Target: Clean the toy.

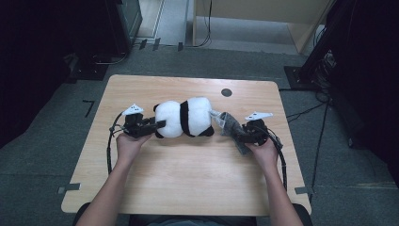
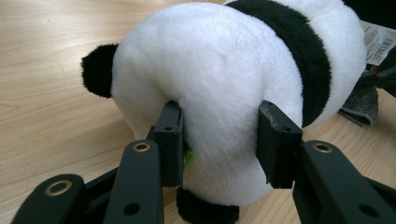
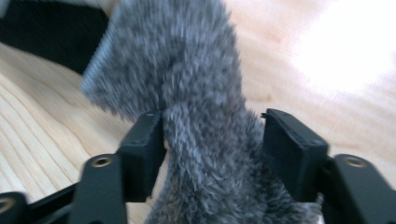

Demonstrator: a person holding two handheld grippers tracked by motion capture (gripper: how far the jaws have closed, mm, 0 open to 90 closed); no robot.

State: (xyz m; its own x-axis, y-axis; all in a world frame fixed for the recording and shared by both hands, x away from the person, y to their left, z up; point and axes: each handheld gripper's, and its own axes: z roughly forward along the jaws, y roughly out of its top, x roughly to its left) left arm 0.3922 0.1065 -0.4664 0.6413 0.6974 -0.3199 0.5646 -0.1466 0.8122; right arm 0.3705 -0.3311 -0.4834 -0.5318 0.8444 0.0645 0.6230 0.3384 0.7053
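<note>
The panda plush (image 1: 184,118) is laid lengthwise across the table (image 1: 188,179), its white end pinched by the left gripper (image 2: 219,140); off its other end the grey cloth (image 3: 201,116) is seen between the right gripper (image 3: 212,149)'s spread jaws, the right pad apparently clear of the pile

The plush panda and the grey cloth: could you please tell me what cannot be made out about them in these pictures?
- Panda: its face, left gripper view, turned away.
- White tag: print too small, cut by the right edge.
- Grey cloth: blurred in the right gripper view; its lower end cut off.
- Right gripper: whether it grips the cloth.
</note>
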